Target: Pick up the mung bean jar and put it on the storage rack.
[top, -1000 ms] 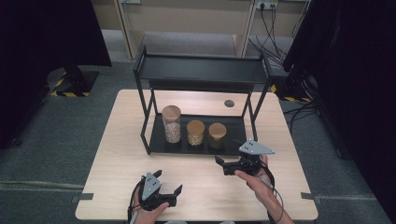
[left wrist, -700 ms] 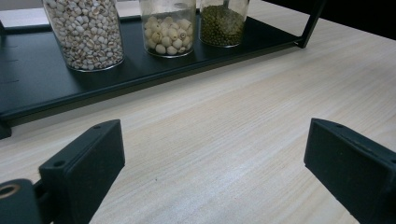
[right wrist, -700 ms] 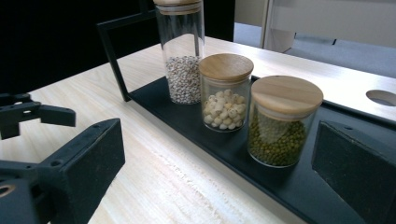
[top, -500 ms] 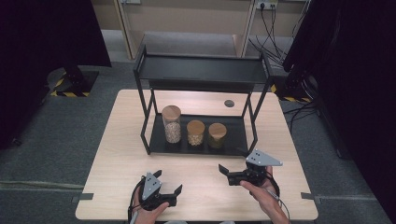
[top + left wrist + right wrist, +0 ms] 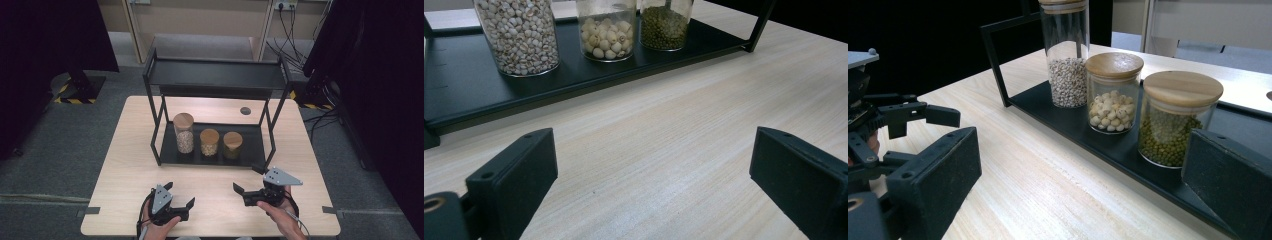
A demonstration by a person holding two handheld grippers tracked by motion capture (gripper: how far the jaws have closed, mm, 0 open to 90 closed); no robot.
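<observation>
While both grippers hover empty, the pale wood table [image 5: 125, 165] stands on grey carpet.
Three lidded jars [image 5: 209, 142] occupy the rack's [image 5: 252, 150] lower shelf; left gripper [image 5: 179, 196] and right gripper [image 5: 246, 178] gape wide.

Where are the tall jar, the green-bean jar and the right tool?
tall jar [image 5: 183, 134], high view, its glass side.
green-bean jar [image 5: 1178, 125], right gripper view, its glass side.
right tool [image 5: 249, 177], high view, between its fingertips.

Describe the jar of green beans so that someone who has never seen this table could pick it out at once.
On the wooden table stands a black two-tier rack, and three glass jars with wooden lids stand in a row on its lower shelf. The jar of green beans is the rightmost in the high view. It is short like the middle jar, but it alone holds small dark green beans, not pale contents.
</observation>
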